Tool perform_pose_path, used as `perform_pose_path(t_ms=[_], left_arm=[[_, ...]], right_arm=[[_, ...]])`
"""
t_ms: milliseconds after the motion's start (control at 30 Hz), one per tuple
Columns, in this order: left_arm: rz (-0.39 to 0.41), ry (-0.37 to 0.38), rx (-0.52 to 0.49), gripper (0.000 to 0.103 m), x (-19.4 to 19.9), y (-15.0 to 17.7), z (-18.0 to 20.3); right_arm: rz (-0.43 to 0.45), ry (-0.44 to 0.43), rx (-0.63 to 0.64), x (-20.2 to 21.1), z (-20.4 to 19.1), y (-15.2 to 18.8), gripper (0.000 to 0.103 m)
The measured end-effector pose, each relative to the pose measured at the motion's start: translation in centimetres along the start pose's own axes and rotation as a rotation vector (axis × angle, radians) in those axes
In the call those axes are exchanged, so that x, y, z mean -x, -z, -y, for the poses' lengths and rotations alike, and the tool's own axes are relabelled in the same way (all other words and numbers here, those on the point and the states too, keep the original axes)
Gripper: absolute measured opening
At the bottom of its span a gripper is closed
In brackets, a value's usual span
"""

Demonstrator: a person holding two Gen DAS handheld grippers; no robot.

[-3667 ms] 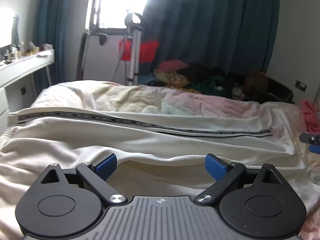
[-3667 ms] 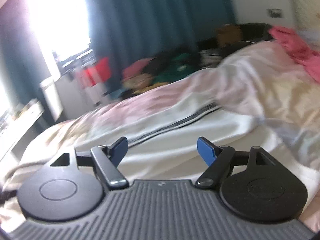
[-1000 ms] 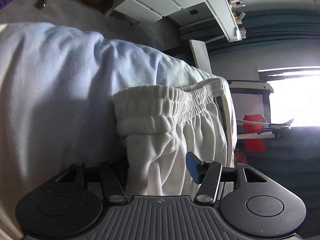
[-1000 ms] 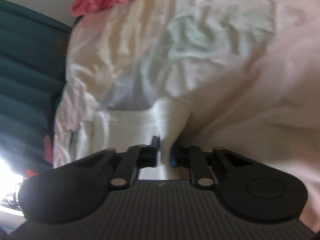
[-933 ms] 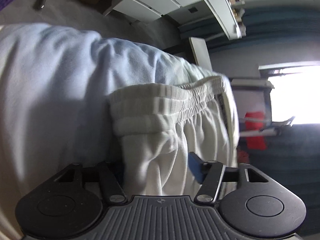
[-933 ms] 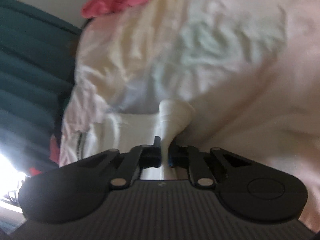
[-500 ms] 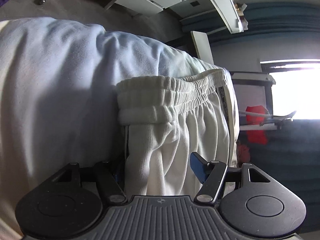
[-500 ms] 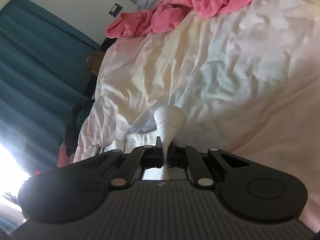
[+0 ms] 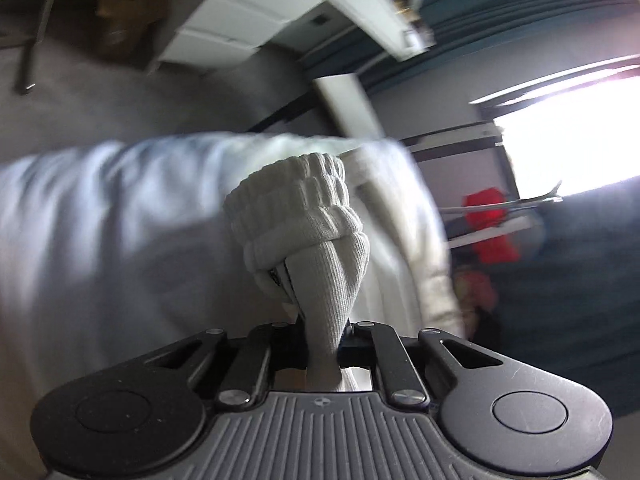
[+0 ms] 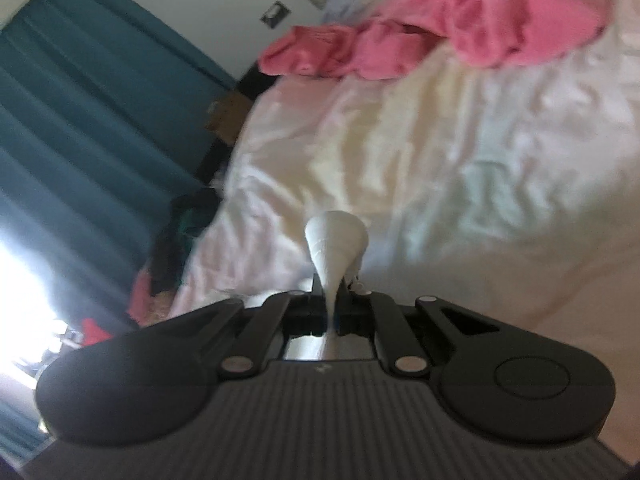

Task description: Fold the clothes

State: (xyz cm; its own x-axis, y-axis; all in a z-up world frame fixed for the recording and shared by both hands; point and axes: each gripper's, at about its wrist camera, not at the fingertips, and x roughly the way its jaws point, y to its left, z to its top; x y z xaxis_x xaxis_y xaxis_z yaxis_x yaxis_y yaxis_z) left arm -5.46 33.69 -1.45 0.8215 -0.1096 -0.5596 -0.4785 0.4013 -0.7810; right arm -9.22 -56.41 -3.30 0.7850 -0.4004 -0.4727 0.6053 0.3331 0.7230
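White knit trousers lie along the bed. In the left wrist view their ribbed elastic waistband (image 9: 304, 208) bulges out in front of my left gripper (image 9: 324, 344), whose jaws are closing and press on the cloth just below the band. The rest of the garment (image 9: 404, 240) trails away to the right, blurred. In the right wrist view my right gripper (image 10: 331, 312) is shut on a thin pinch of the same white cloth, which flares into a small cone (image 10: 336, 240) above the fingertips. Both ends hang lifted off the pale bedsheet (image 10: 500, 152).
A pink garment (image 10: 440, 28) is heaped at the far side of the bed. Teal curtains (image 10: 80, 120) and a dark pile of clothes (image 10: 188, 216) stand beyond it. In the left wrist view are a white desk (image 9: 260, 20), the grey floor (image 9: 100, 96) and a bright window (image 9: 580, 128).
The left jaws have gone from wide apart around the waistband to pinched on it. Both grippers have risen, and the cloth has come up off the bed with them.
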Motion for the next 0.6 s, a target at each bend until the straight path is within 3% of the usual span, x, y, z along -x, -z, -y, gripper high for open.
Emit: perform_pose_path(t_ms=[200,367,600], left_arm=[[0.052,0.004,-0.067,0.011,-4.6,-2.6,8.4],[0.072,-0.067,-0.083,0.011,-13.0,-4.4,12.9],[0.081,-0.217,-0.081,0.012,-28.2,-7.4,15.9]], right_arm=[[0.023,-0.037,0.112,-4.2,-7.8,-1.6,0.005],[0.052,-0.012,0.193,-12.1,-14.9,-0.5,0.006],[0.023,0.06,0.364,-26.7,-20.4,5.2,0.006]])
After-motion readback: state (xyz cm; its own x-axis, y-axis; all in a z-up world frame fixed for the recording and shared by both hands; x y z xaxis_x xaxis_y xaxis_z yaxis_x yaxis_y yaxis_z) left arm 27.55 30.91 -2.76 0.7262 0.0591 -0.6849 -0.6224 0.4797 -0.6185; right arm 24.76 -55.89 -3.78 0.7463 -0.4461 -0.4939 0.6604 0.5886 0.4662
